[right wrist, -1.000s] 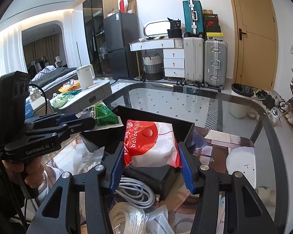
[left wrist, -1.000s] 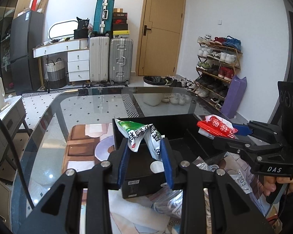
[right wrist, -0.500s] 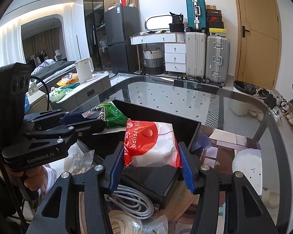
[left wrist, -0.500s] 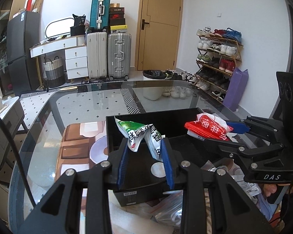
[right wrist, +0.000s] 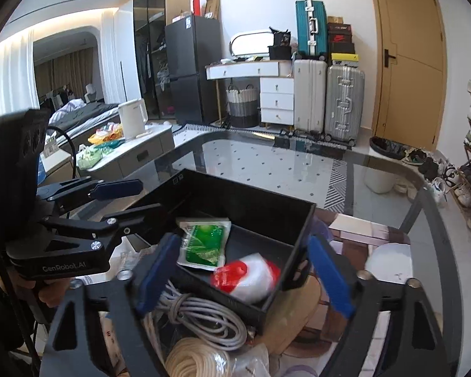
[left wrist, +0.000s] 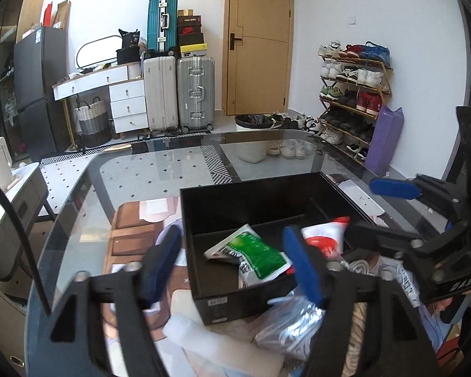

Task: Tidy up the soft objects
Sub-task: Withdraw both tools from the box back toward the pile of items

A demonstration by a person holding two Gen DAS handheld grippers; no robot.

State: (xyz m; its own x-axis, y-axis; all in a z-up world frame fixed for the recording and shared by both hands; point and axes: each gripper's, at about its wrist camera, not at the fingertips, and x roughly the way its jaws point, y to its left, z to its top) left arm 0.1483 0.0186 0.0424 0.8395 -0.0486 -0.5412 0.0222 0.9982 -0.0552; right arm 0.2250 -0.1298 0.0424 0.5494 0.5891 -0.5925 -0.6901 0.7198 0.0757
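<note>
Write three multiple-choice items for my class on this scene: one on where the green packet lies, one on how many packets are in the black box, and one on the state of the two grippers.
1. Where does the green packet lie?
A. inside the black box
B. on the floor
C. in the left gripper

2. How many packets are in the black box?
A. none
B. two
C. five

3. What state are the grippers in?
A. both shut on packets
B. left shut, right open
C. both open, holding nothing

Answers:
1. A: the green packet rests on the box floor, clear of any pads.
2. B: only the green packet and the red-and-white packet lie in it.
3. C: the jaws of the left gripper and the right gripper have just been opening and stand wide, with no pad pressing on a packet.
</note>
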